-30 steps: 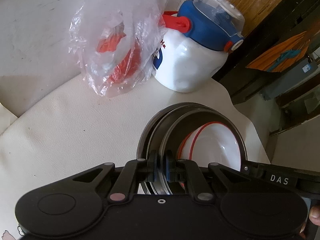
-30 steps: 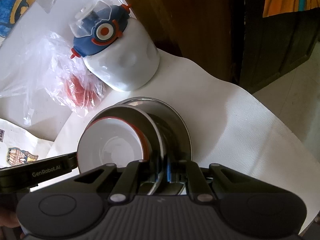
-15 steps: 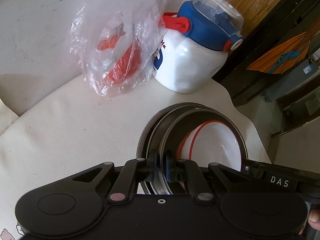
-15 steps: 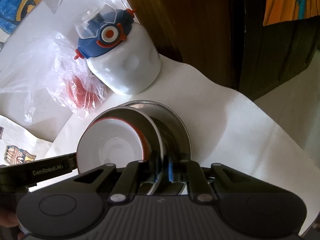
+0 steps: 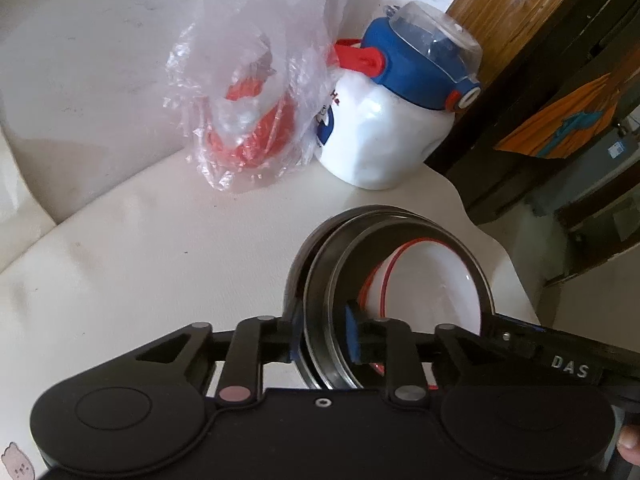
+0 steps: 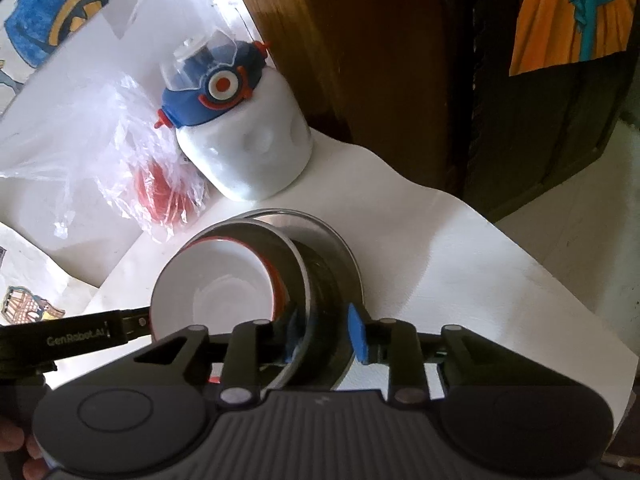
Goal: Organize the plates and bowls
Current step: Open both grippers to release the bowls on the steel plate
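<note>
Left gripper (image 5: 324,334) released, right gripper (image 6: 322,334) released (both straddling 2 stacked steel plates (image 6: 320,248))

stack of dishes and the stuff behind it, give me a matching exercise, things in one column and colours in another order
Things:
1. bowl
2. plates
3. bottle cap
4. bag

Colours:
a. clear plastic with something red inside
b. blue with red parts
c. white with a red rim
d. shiny steel

Pairs: 1-c, 2-d, 3-b, 4-a
</note>
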Tool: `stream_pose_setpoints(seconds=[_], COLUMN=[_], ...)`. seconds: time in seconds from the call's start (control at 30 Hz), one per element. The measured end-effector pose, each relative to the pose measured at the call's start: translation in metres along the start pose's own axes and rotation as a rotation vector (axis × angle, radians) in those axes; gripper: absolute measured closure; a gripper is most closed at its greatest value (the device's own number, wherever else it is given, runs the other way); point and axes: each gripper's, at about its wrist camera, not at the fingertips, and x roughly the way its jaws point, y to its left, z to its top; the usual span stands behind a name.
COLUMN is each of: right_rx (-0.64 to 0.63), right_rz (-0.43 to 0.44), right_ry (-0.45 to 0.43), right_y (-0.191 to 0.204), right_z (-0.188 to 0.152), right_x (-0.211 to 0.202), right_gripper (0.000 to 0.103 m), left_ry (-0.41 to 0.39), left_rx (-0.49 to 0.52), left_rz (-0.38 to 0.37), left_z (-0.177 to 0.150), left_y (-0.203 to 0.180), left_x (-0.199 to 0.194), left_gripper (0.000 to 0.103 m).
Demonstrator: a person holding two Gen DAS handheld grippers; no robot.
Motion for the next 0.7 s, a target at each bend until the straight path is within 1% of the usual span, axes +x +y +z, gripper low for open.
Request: stream_pose_setpoints(seconds=[0.07,0.13,0.2,0.33,0.4,0.43,0.47,0.5,0.67,0.7], right_rx=[0.002,0.017,0.024,0.029,0.032,0.035,0.039,0.043,0.061,0.063], right_rz=[-0.019,-0.017,-0.020,-0.019,-0.021,-0.022,-0.022,-0.023,-0.032,-0.036], right_ry=[-0.015,-0.032,-0.050,-0.080,-0.098,-0.109,-0.119,-0.133,-0.178,-0.187], right_y=[0.000,-0.002,-0.002,0.001,0.004,0.005,0.007,0.009,0.022,0.026], right_z=[-0.003,-0.008,-0.014,-0.027,-0.036,-0.040,-0.044,-0.049,-0.075,-0.082], right_x=[-0.005,-0.011,-0.018,-0.033,-0.042,-0.046,-0.051,-0.055,-0.078,-0.082], right_gripper=[0.059,0.055,0.052,0.045,0.040,0.036,0.032,0.031,0.019,0.018], left_ry=[-0.012,-0.019,-0.032,-0.052,-0.061,-0.071,-0.082,-0.094,-0.135,-0.140], left_rx=[0.002,-0.006,-0.008,0.000,-0.002,-0.004,-0.004,-0.005,0.008,0.013], left_rz=[0.011,0.006,0.001,0.003,0.003,0.003,0.004,0.005,-0.005,-0.007], left_z=[-0.003,-0.007,-0.013,-0.024,-0.031,-0.035,-0.039,-0.043,-0.064,-0.069], left_y=[0.001,0.003,0.005,0.007,0.009,0.010,0.012,0.014,0.024,0.027], left_x=[-0.006,-0.012,-0.020,-0.035,-0.042,-0.048,-0.053,-0.058,-0.085,-0.091], left_gripper=[0.066,0.062,0.053,0.045,0.038,0.036,0.031,0.027,0.018,0.017])
